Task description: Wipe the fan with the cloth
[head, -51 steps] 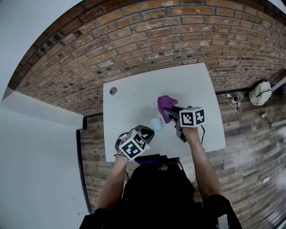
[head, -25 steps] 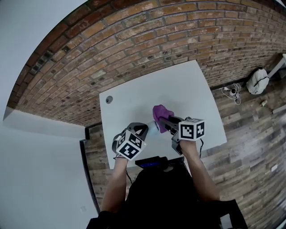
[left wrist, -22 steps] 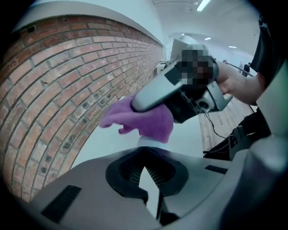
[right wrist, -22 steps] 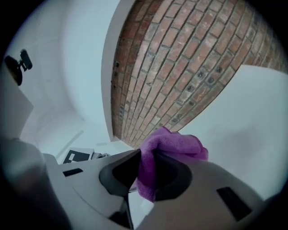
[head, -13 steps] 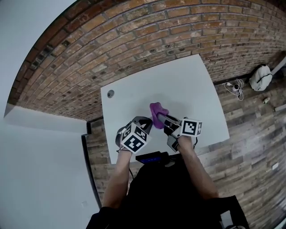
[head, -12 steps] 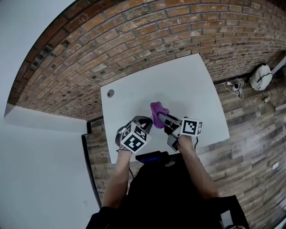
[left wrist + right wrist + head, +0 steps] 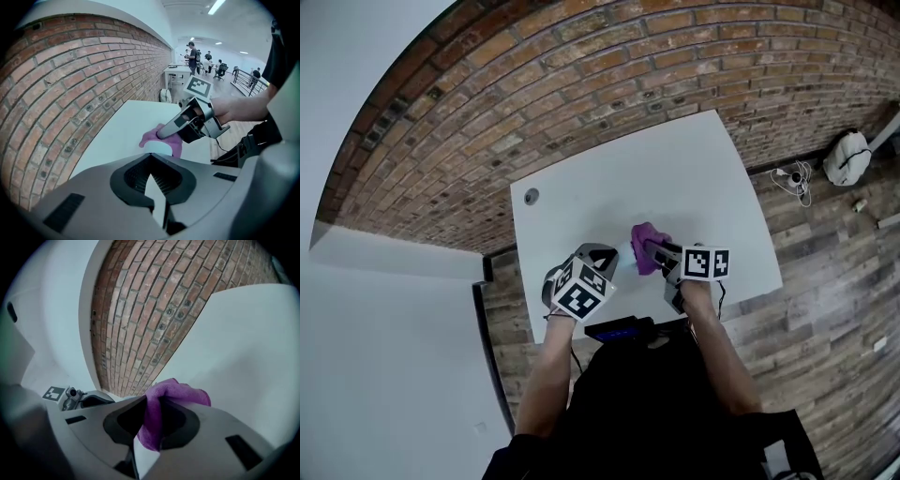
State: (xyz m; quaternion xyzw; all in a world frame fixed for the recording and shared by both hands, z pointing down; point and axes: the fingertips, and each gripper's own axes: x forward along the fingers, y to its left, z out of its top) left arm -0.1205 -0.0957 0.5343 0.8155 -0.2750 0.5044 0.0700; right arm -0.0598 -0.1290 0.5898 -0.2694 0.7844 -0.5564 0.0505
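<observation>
1. Two tongs meet near the front edge of the bench [image 7: 675,178] in the head view. Left tongs [image 7: 607,263] are closed with the small pale fan [image 7: 624,266] right at their tips. Right tongs [image 7: 652,251] are clamped on the purple cloth [image 7: 642,244], which sits against the fan's right side. Risk: two hard tools crowd one small part, so a small misjudgement knocks the fan or the other tool
2. Left gripper view: left tongs [image 7: 151,160] are together, with a thin pale strip between the pads and the fan's [image 7: 157,147] round top just past the tips. I read that as a shallow pinch on the fan. Right tongs [image 7: 165,133] come in from the right, with the cloth [image 7: 151,137] bunched behind the fan. Risk: sideways wiping load could lever or twist the fan out of that thin grip
3. Right gripper view: right tongs [image 7: 152,417] grip a fold of cloth [image 7: 177,392]. Only a short tuft sits past the tips and the rest hangs below. The fan is hidden here. Risk: with little cloth ahead, bare tips may rub the fan, and drag could pull the cloth from the pads
</observation>
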